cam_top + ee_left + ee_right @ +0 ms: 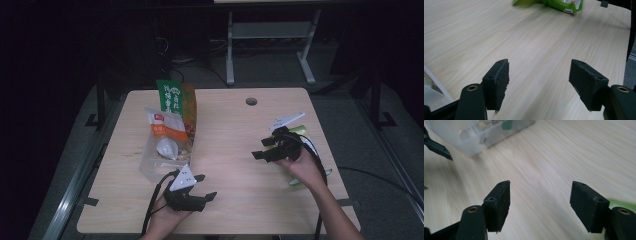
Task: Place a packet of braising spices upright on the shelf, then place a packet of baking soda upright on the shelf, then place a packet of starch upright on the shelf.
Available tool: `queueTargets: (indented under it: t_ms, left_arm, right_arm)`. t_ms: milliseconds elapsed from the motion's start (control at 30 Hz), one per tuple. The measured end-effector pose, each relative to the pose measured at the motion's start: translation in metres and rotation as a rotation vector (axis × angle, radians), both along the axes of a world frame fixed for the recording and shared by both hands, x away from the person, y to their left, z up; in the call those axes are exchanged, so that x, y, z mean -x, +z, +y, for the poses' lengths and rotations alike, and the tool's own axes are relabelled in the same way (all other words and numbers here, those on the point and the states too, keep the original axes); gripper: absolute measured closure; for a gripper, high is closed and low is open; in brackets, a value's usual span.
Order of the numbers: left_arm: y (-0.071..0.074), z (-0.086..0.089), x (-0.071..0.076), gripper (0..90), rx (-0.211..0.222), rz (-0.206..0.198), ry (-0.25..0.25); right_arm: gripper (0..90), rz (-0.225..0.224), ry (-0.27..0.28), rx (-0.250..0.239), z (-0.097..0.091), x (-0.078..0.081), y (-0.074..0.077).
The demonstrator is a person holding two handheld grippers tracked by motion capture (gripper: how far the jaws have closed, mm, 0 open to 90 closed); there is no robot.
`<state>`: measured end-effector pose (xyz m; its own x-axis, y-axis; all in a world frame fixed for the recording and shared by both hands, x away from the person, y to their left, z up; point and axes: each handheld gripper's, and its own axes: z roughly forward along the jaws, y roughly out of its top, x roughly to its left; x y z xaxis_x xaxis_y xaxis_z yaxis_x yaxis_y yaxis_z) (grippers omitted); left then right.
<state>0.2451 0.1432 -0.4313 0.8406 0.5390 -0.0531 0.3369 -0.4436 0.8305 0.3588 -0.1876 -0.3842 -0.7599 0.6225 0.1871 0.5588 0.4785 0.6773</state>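
- Clear plastic zip bag [161,150] lies at the table's left, long axis running away from me; it holds an orange-labelled snack packet [165,127] and a white piece I cannot identify. A green-and-orange snack pouch [177,102] leans at its far end.
- My left gripper [202,186] sits just beside the bag's near corner, jaws spread, nothing between them, pointing right across the bare tabletop. Left gripper view: matte black pads [501,80], worn edges.
- Pale wood-grain laminate table [230,150], smooth; round cable hole near the far edge.
- My right gripper [264,148] is over the right half, jaws parted and empty, aimed left toward the bag, which lies well apart from it. Right gripper view: the bag [477,133] at upper left.
- Glossy green packet [300,131] lies flat beneath my right hand, partly hidden.
- Judgement: the left hand is far nearer the bag; the green packet is the right hand's.
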Motion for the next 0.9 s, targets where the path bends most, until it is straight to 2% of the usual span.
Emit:
queueTargets:
  t_ms: [200, 367, 733, 900]
  left_arm:
    - [0.001, -0.002, 0.002, 32.1, 0.004, -0.005, -0.009]
    - [0.000, -0.004, 0.002, 32.1, -0.001, -0.001, -0.012]
    - [0.001, -0.005, 0.002, 32.1, 0.005, -0.002, -0.019]
    - [0.000, -0.006, 0.002, 32.1, 0.004, 0.003, -0.019]
  right_arm:
    - [32.2, 0.007, -0.050, 0.013, -0.031, 0.014, -0.003]
    - [32.0, 0.009, -0.087, 0.026, -0.049, 0.021, -0.005]
    - [30.0, 0.021, -0.225, 0.124, -0.093, 0.022, -0.015]
    - [30.0, 0.039, -0.288, 0.134, -0.115, 0.020, -0.024]
